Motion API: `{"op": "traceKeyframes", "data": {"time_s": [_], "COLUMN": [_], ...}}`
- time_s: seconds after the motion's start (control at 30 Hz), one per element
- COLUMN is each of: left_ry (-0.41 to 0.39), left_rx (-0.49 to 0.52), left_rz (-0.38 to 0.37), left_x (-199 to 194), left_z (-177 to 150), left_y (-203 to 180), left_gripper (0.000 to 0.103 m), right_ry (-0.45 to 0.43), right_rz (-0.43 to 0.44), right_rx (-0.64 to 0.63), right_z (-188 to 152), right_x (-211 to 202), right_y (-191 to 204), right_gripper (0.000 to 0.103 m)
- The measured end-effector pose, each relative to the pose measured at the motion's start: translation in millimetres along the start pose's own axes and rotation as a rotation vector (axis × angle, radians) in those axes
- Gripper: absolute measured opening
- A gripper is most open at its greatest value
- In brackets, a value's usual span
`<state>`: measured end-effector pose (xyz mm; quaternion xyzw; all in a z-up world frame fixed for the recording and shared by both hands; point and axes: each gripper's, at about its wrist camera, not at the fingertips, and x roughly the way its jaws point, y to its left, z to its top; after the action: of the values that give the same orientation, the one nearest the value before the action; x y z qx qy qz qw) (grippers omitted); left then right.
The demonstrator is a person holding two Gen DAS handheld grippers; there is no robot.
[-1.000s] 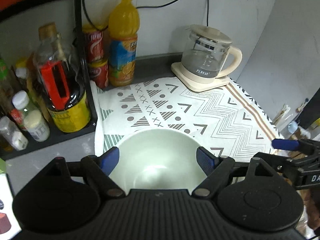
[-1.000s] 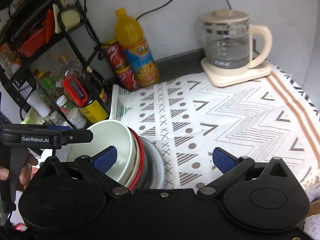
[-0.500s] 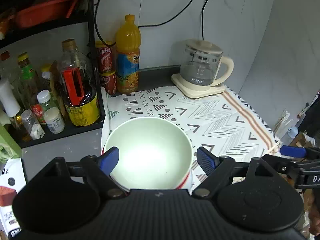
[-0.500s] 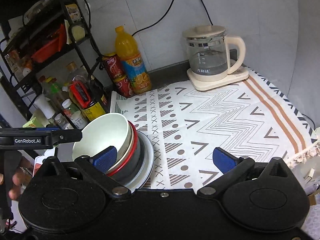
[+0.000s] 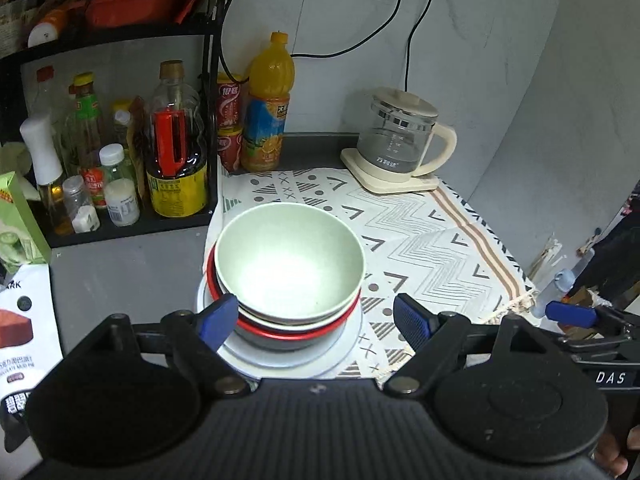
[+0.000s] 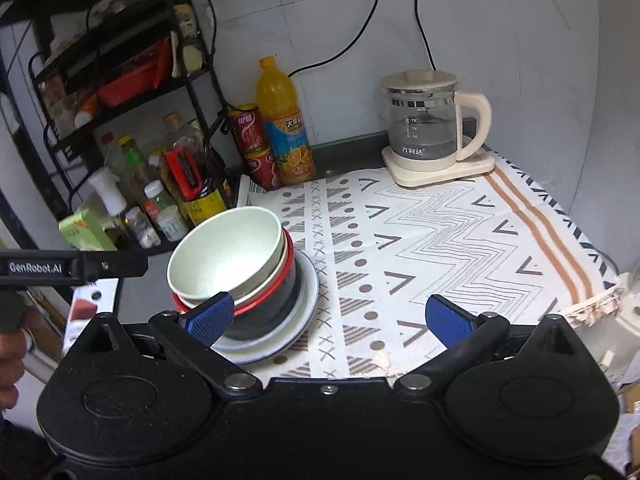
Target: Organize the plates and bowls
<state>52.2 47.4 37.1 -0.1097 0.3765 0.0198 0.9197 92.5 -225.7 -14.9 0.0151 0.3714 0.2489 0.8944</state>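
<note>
While both tools stand open and empty, the left gripper (image 5: 316,320) and right gripper (image 6: 330,320) frame the stacked bowls (image 5: 290,264) on plates (image 6: 308,284) at the patterned mat's (image 6: 460,248) left edge; bare mat stretches right toward the kettle (image 6: 428,128).

You're looking at one nested stack at the near left edge of the patterned cloth. On top sits a pale green bowl (image 5: 290,264), upright and empty, its rim tilted slightly. Under it nest a white bowl (image 6: 285,257) and a red-rimmed dark bowl (image 6: 276,300), all resting on a white plate (image 5: 344,344) lying flat.
</note>
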Motion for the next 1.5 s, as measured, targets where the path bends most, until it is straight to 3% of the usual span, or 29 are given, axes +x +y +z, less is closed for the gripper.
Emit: {"op": "traceKeyframes", "data": {"time_s": [0.67,1.5], "left_ry": [0.013,0.028], "left_rx": [0.061,0.087], "left_rz": [-0.044,-0.045], "left_x": [-2,10], "left_z": [-26,-23], "left_y": [-24,-47], "left_gripper": [0.083,0.083], "right_ry": [0.011,0.004], "right_rz": [-0.039,-0.042], "right_rx": [0.108,0.131], "right_z": [-36,-35], "right_x": [-38,-40], "right_y": [-20,-43], "right_gripper": [0.103,0.103]}}
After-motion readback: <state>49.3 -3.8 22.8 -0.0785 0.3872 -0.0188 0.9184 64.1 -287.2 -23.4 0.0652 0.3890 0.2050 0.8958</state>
